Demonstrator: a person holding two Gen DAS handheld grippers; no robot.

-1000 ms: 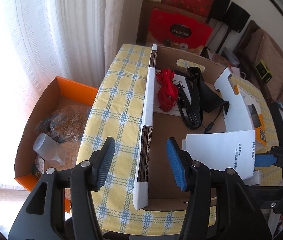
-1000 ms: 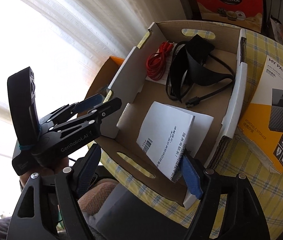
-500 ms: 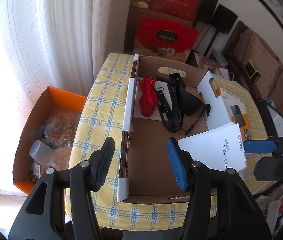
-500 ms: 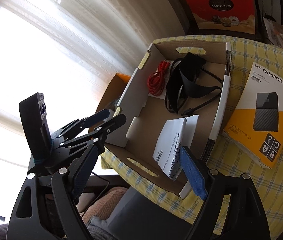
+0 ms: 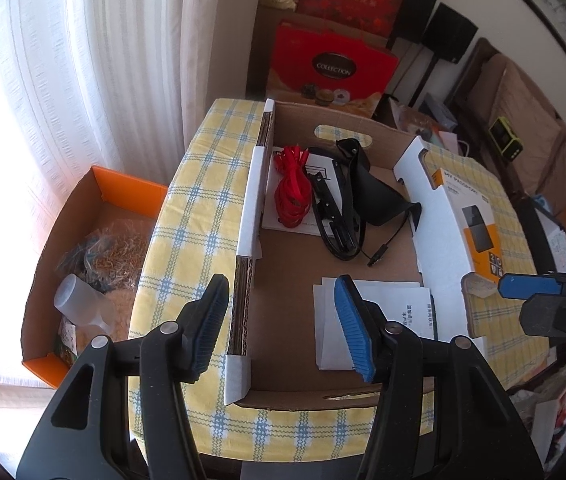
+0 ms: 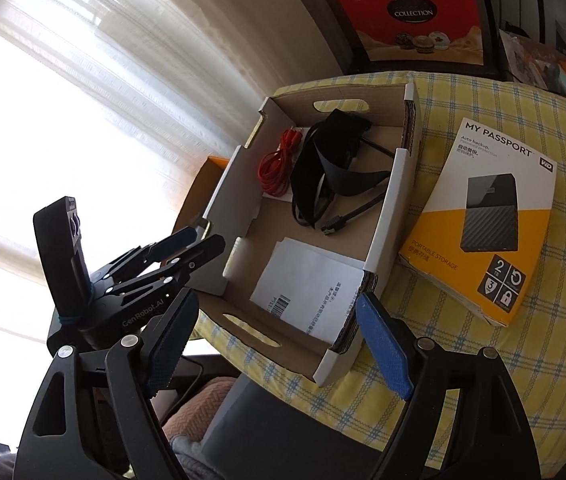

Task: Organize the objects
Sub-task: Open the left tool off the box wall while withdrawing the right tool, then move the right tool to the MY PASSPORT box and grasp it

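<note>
Currently the left claw (image 5: pixel 279 320) hangs above the near end of the cardboard tray (image 5: pixel 249 216), jaws partly open, nothing between them. The right claw (image 6: pixel 279 344) stands wide open and empty over the tray's near right corner.

Directly ahead of the left claw, and just below its right pad, a folded paper leaflet (image 5: pixel 387 312) lies flat on the tray floor. Its long axis runs roughly away from the claw, with the printed text turned sideways.

Farther ahead, at the far end of the tray, lie a coiled red cable (image 5: pixel 291 192), its coil stretched along the tray's length, and a black strap with cable (image 5: pixel 347 208) beside it to the right. Grouping these at the far end leaves the near floor free, probably for further items.

To the right of the right claw, outside the tray wall, the hard-drive box (image 6: pixel 487 220) rests flat on the checked worktop (image 6: pixel 463 380). Its long axis runs diagonally, title end away from the claw. It appears to be the remaining item to stow.
</note>
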